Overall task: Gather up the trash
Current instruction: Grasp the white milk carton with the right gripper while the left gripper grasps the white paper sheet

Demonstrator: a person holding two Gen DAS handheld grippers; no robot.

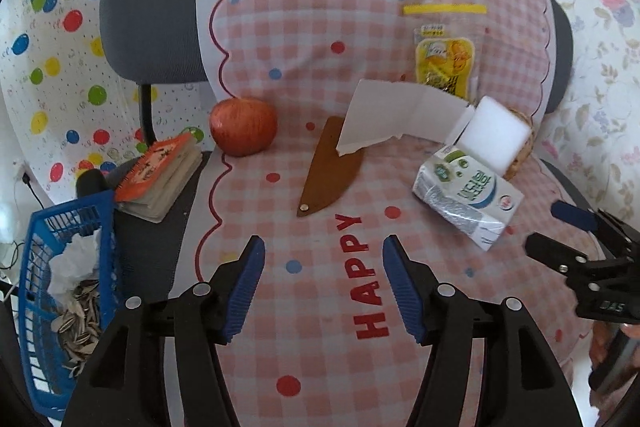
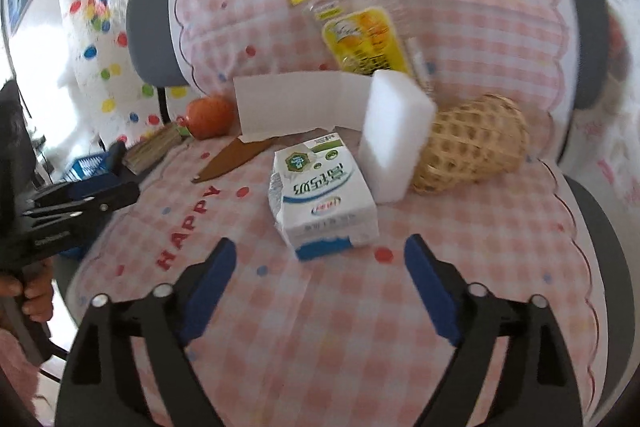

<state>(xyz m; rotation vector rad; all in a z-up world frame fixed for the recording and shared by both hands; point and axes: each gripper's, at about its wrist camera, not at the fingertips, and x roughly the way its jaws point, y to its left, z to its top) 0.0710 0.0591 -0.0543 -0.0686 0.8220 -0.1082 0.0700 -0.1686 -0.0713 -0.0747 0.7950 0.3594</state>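
Right wrist view had my right gripper (image 2: 320,291) with jaws spread wide and nothing between them, lined up just short of the white-and-green rectangular milk carton (image 2: 324,203) lying on its side on the pink gingham tablecloth (image 2: 320,339). I judged that carton the likeliest trash item: light if empty, thin card walls that would dent under a hard squeeze, coating a bit slick, so I'd have taken it across the narrow flat faces near the middle, not at the crushed foil end. Its label carried Chinese characters and a small red-and-blue logo, too blurred for me to read. A white foam block (image 2: 396,135) leaned touching the carton's far end, soft and very light, against a woven bamboo basket (image 2: 476,143). The torn white paper sheet (image 1: 396,115) stood folded over a brown leather knife-shaped sheath (image 1: 332,171); flimsy, best pinched at an edge. The yellow-labelled clear plastic snack bag (image 1: 444,63) lay further back, crinkly and slippery, print unreadable. Left wrist view showed my left gripper (image 1: 324,291) also open and empty, over the red word "HAPPY" printed on the cloth. A blue plastic mesh bin (image 1: 36,267) at the left edge already held crumpled tissue and sunflower seed shells. A red apple (image 1: 243,127) and an orange spiral notebook (image 1: 160,179) looked like keepers, not trash.
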